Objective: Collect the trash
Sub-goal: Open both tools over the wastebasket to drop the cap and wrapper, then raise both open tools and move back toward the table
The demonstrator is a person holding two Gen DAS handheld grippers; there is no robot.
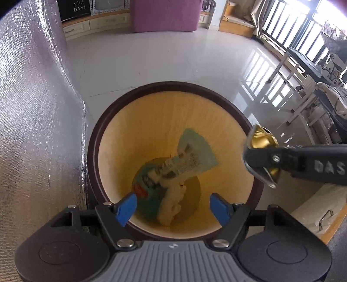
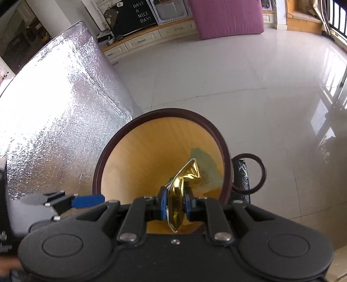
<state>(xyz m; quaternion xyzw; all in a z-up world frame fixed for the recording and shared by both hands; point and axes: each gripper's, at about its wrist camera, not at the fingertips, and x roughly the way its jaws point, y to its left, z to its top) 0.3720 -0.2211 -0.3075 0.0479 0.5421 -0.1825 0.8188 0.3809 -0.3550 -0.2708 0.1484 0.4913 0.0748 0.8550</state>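
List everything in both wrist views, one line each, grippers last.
Round wooden trash bin with dark rim: one, tan inside, on floor.
Crumpled green-and-cream wrapper: one, at bin bottom.
Crushed gold foil piece: one, gold, above bin.
Silver foil-covered panel: one, left of bin.
Pink cushion: one, far across floor.
Black sign with white lettering: one, on far cabinet.
Left gripper: blue pads, open over bin.
Right gripper: shut on gold piece.

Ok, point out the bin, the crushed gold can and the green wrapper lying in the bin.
bin [image 1: 173,85], left wrist view, far side of its dark rim.
crushed gold can [image 2: 181,184], right wrist view, creased middle above the pads.
green wrapper [image 1: 195,147], left wrist view, its upper flared end.
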